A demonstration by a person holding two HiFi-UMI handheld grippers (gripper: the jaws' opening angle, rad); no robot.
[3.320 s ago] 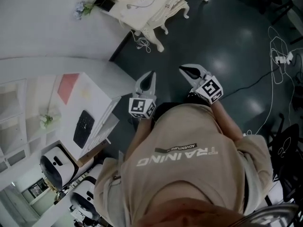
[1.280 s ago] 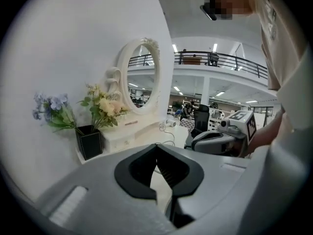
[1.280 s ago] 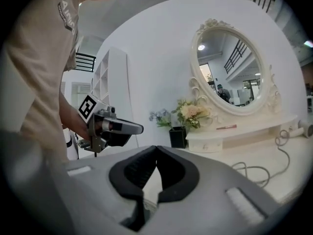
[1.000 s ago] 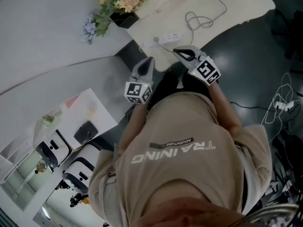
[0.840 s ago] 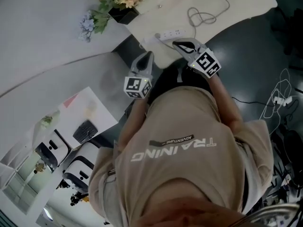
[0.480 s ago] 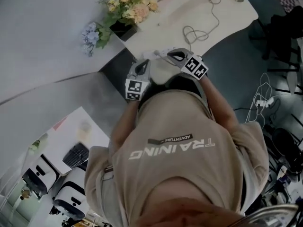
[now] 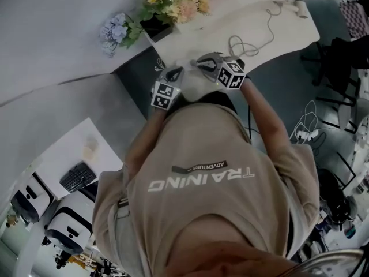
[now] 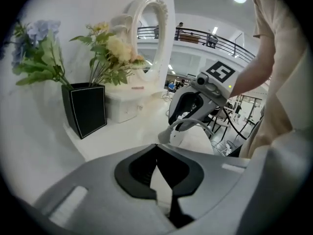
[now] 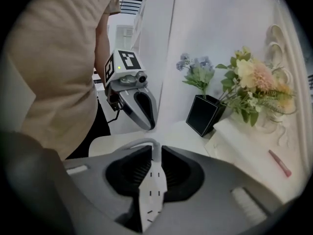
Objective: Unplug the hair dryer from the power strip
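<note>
The white power strip lies on the white table, right under my right gripper. Its jaws stand a narrow gap apart, and the white plug and its arching cable show in that gap; I cannot see any grip. The left gripper view shows that plug just below the right gripper. My left gripper is shut and empty, hovering beside the right one at the table's near edge. The cord coils and runs on to the pale hair dryer.
A black vase of flowers stands at the table's left end, close to the left gripper. An oval mirror and a pink pen lie further back. Loose cables and a chair are on the dark floor.
The person has walked from the open floor up to the white table. Both grippers have come from mid-air to just over the power strip at the table's near edge.
</note>
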